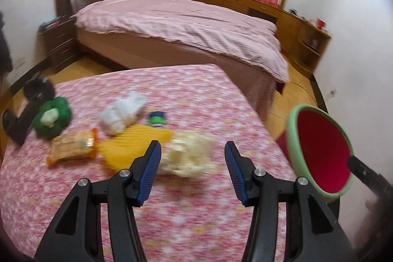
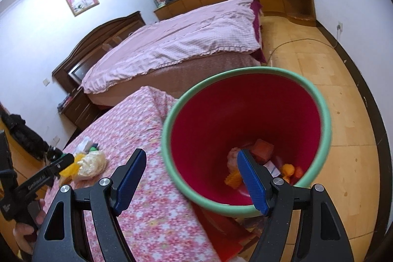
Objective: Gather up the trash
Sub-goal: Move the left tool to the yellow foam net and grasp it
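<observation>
On the floral-covered desk, several pieces of trash lie scattered in front of the left tongs, whose jaws stand apart with nothing between the pads. The right tongs grasp the near rim of the bin: one finger sits inside the wall, the other outside.

Risks from here:
- The bin is held by its rim only. Any tilt or loosening of the right grip could drop it or spill what it already holds.
- The bin hangs past the desk edge. A piece released short of the rim would fall to the floor.
- The cream wad looks light and loose; a shallow pinch may tear it or let it slip.
- The yellow bag touches the wad and could be dragged along.

Appearance of the trash: the wad is crumpled, pale and soft-looking, probably thin plastic, though blur hides its texture. Further back lie a white wad, an orange snack wrapper, a green bag and a small blue-green item. Orange and red scraps already lie in the bin.
</observation>
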`<state>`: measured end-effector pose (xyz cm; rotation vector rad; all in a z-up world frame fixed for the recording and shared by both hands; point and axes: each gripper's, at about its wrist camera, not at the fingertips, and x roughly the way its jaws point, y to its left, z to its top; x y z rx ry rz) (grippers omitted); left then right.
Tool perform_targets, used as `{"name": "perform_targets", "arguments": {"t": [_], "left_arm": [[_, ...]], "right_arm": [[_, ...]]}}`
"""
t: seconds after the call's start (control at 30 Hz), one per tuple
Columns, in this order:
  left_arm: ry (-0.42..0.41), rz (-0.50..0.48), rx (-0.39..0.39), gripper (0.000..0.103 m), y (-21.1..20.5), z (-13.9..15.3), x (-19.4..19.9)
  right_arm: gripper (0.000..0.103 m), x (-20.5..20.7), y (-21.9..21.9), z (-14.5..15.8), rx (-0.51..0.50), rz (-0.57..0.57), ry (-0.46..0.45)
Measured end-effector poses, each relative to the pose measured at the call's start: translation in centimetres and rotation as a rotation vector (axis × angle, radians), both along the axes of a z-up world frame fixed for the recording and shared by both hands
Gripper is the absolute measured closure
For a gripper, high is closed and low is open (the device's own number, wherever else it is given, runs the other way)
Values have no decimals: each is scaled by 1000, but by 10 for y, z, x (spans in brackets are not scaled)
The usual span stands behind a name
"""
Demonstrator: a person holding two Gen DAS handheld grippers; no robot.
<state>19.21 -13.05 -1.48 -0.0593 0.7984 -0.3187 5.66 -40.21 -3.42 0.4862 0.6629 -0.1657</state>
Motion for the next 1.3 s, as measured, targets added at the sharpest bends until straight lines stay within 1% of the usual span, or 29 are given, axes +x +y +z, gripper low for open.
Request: {"name": "perform_targets", "arguments": {"t": [0.1, 0.17, 0.2, 0.23, 0.3, 0.37, 0.43, 0.5, 0.7, 0.77, 0.83, 0.87, 0.9, 0.93, 0.97, 1.07, 1.23, 1.3], "left_arm": [[12, 55, -11, 49, 20, -4, 8], [35, 101, -19, 49, 35, -9, 16], [43, 112, -22, 46, 39, -10, 18], [62, 135, -25, 45, 46, -15, 22], [86, 160, -26, 45, 53, -22, 27], [129, 189, -44, 45, 61, -33, 33], [160, 202, -75, 45, 67, -40, 38], [187, 206, -126, 45, 73, -47, 41], [166, 188, -172, 45, 76, -51, 45], [158, 175, -191, 52, 76, -51, 46], [159, 162, -224, 67, 76, -51, 47], [162, 152, -252, 70, 77, -51, 47], [162, 148, -266, 75, 78, -50, 47], [153, 146, -276, 83, 80, -49, 45], [147, 140, -284, 86, 81, -48, 44], [130, 127, -299, 91, 85, -42, 38], [97, 132, -325, 92, 98, -31, 26], [71, 141, -320, 92, 105, -24, 20]], "right_arm": [[25, 9, 10, -1, -7, 23, 6], [25, 13, 16, -1, -10, 37, 10], [25, 16, 19, -1, -13, 45, 12], [25, 18, 23, -2, -17, 52, 14], [25, 22, 30, -3, -24, 66, 18], [25, 24, 35, -5, -25, 72, 23], [25, 27, 41, -6, -22, 88, 33], [25, 31, 48, -8, -30, 108, 42], [25, 40, 65, -11, -47, 143, 58], [25, 42, 68, -11, -51, 150, 61], [25, 44, 73, -12, -57, 158, 65], [25, 45, 74, -12, -59, 160, 66], [25, 47, 76, -12, -60, 163, 68], [25, 49, 78, -12, -61, 167, 70], [25, 50, 79, -12, -61, 169, 71], [25, 56, 85, -13, -64, 183, 77], [25, 69, 98, -13, -65, 219, 82], [25, 76, 104, -14, -66, 234, 86]]}}
